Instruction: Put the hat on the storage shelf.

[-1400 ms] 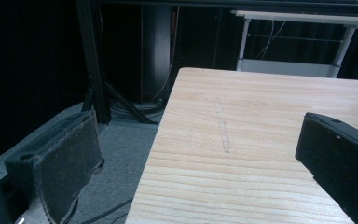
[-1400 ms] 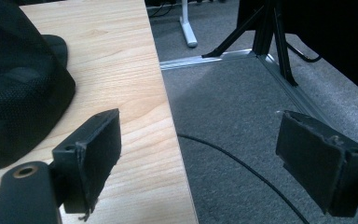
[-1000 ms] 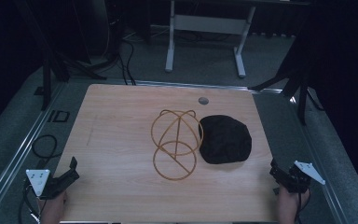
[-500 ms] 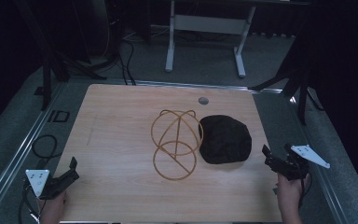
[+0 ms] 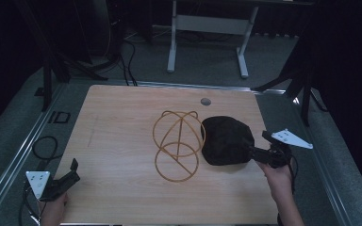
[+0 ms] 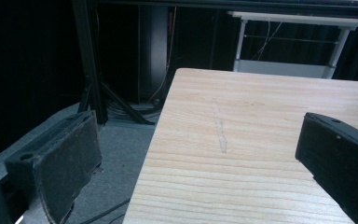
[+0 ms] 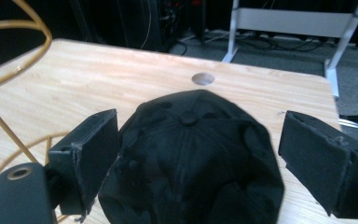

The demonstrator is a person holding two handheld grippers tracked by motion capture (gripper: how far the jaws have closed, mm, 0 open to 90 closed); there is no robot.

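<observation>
Black cap (image 5: 226, 140) lying crown-up on the right half of a light wooden table (image 5: 122, 136), its left edge touching a gold wire stand (image 5: 178, 143) made of crossed hoops over a flat ring. Seen from the right gripper view, cap (image 7: 191, 163) close ahead with its top button and eyelets facing up, sitting between the two black jaws, spread wide on either side of the crown and not pressing the fabric. Right gripper (image 5: 257, 153) at the cap's right edge, pointing left across the table, a grey three-cornered plate on top, tips at or just touching the brim side; contact too dark to tell from above. Right hand (image 5: 279, 175) behind it, forearm rising from the bottom edge at a slight inward slant. Left gripper (image 5: 70, 170) well apart from the cap, at the near left corner of the table, angled up and to the right, held low by the left hand (image 5: 54, 207). Jaws there wide open, nothing between them but bare tabletop and the table's left edge. Small round hole (image 5: 206, 101) in the table beyond the cap. White desk frame (image 5: 207, 23) on the dark floor farther back.
</observation>
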